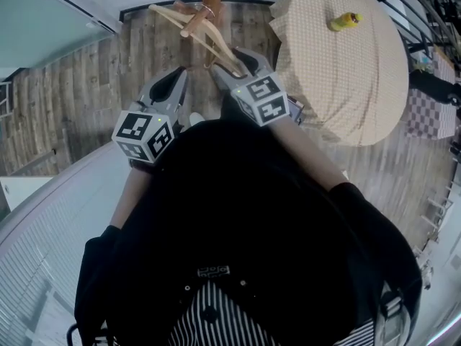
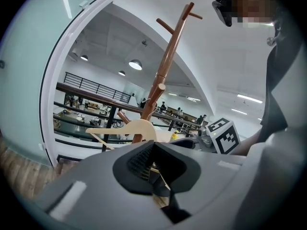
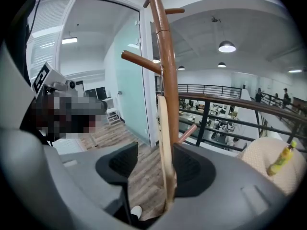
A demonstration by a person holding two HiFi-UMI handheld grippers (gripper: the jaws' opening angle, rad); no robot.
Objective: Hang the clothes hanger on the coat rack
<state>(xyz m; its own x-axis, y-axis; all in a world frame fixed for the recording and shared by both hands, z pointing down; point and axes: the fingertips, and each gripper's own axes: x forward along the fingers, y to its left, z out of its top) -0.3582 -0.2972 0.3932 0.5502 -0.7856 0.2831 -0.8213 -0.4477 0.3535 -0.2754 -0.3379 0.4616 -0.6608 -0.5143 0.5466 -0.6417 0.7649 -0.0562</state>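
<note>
Two-handed, reaches up toward the coat rack (image 3: 164, 51). Holds the right gripper (image 3: 148, 169) spread wide just short of the coat rack's pole, with the clothes hanger (image 3: 164, 143) upright between its jaws, close by one pad and not pinched. Has the hanger's top against that pole, under a peg. Holds the left gripper (image 2: 152, 169) beside the coat rack, jaws drawn nearly together on nothing

Bright room beside a railing, as I see it from here.
I make out a wood plank floor (image 1: 86, 99), a round table (image 1: 360, 85) in checked cloth bearing a yellow bottle (image 1: 344, 21), a glass partition (image 3: 122, 95), a railing (image 3: 230, 103) fronting an office, and lit pendant lamps (image 3: 227, 46).
</note>
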